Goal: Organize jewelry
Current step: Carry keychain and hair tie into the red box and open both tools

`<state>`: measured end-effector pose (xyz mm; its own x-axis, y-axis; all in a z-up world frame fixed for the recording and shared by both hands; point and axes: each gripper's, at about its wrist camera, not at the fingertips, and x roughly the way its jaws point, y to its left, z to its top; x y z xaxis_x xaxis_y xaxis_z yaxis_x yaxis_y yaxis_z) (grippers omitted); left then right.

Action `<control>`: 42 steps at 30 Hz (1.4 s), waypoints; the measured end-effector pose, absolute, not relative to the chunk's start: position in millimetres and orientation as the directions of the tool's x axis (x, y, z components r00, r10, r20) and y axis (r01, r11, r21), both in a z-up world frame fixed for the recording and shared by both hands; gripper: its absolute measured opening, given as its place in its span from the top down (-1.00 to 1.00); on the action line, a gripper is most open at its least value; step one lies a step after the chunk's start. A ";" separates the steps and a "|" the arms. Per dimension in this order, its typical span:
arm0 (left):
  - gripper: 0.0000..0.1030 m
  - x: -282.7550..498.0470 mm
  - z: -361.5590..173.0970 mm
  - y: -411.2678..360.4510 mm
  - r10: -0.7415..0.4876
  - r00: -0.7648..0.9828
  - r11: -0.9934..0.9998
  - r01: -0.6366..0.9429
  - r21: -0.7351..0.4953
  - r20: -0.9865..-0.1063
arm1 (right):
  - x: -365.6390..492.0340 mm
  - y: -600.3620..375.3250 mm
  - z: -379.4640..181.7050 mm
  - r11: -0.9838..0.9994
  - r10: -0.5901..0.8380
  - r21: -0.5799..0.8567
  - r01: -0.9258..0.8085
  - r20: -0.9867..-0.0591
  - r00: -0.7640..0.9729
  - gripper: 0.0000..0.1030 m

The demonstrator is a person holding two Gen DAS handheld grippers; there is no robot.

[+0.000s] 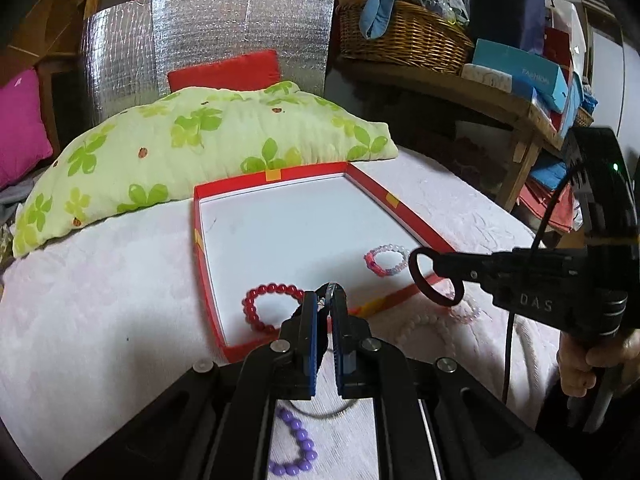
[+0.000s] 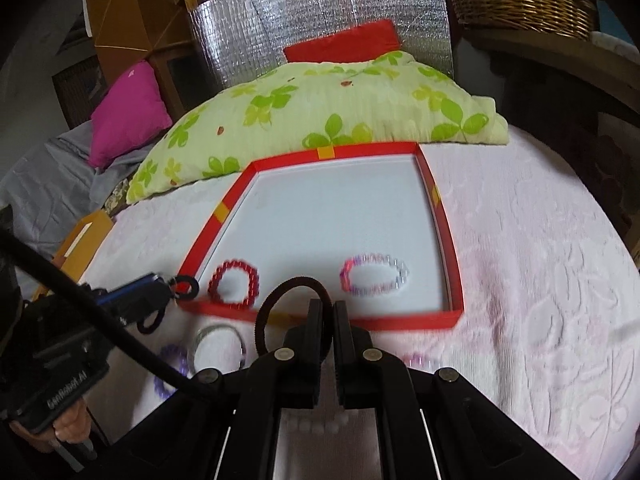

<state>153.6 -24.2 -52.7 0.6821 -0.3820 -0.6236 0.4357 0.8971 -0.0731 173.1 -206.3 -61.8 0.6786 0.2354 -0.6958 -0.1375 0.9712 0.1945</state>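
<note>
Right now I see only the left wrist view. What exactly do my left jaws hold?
Observer: The left gripper is shut on a thin black elastic loop, by the near left corner of the shallow red cardboard box.
Operator: And what lies under my gripper body, next to the purple beads?
Observer: A clear round bangle lies flat on the pink textured cover, outside the box, beside the purple bead bracelet.
</note>
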 end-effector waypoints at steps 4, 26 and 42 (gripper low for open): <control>0.86 172.1 -49.2 -23.8 -0.376 0.683 0.904 0.420 -0.085 -0.626 | 193.9 -203.0 -58.6 0.973 0.229 0.190 -0.133 -0.701 0.676 0.89; 0.86 280.0 -83.7 -41.1 -0.334 0.619 0.919 0.383 -0.098 -0.711 | 321.2 -208.2 -87.1 0.978 0.199 0.193 -0.073 -0.781 0.592 0.89; -0.03 271.4 -87.3 -53.2 -0.247 0.634 0.924 0.381 0.018 -0.732 | 341.4 -230.4 -105.7 0.978 0.160 0.206 0.020 -0.815 0.557 0.75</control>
